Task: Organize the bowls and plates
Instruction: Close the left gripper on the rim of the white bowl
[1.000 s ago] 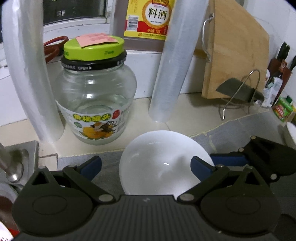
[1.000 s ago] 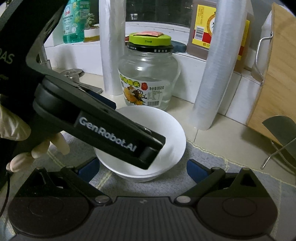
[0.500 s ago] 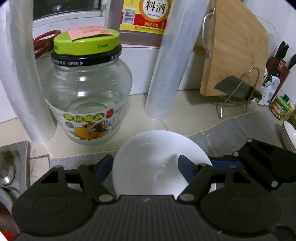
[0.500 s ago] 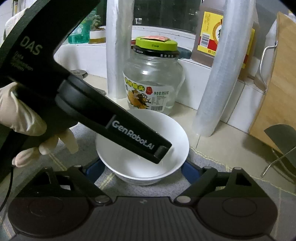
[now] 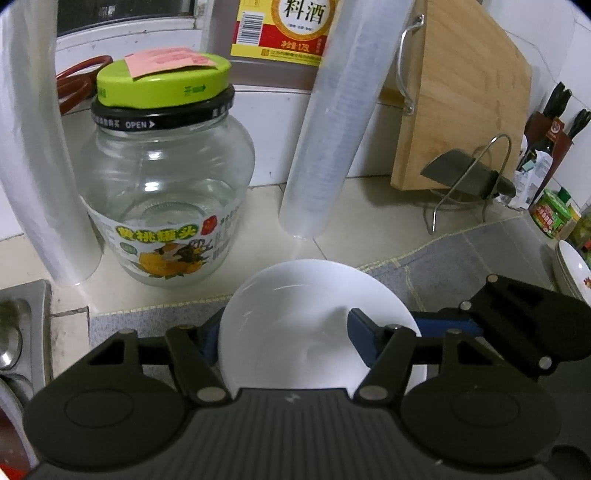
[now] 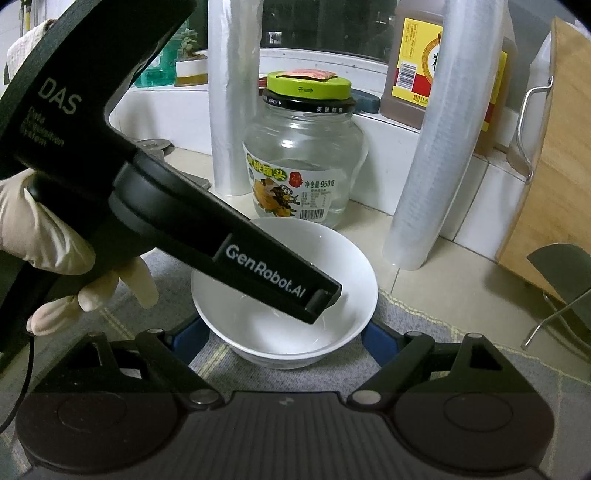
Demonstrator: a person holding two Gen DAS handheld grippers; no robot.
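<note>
On the grey mat (image 6: 218,354) at the front of the counter sits the white bowl (image 6: 284,295), just in front of the glass jar (image 6: 303,158) and between two upright clear rolls. The left gripper (image 5: 282,332) straddles the bowl's near-left rim, one blue pad outside the wall and the other inside the bowl; whether the pads already pinch the wall I cannot tell, since contact is not clear in either view. The right gripper (image 6: 282,339) hangs low behind the bowl with its jaws spread wide, a blue pad on each side of the bowl and holding nothing. To do this step well, I judge the left should close firmly on the rim with the pads set deep enough over the wall that the smooth glaze does not slip, then lift straight up, keeping clear of the jar and the roll (image 5: 325,122) close behind. A stack of plates (image 5: 572,269) shows at the far right edge of the left view, a likely place to gather crockery. Readable writing: "GenRobot.AI" and "DAS" on the left gripper's body, "OPEN" on the jar's black collar, "950" on its label beside Chinese characters, and "料酒" on the bottle (image 5: 284,29) behind.
</note>
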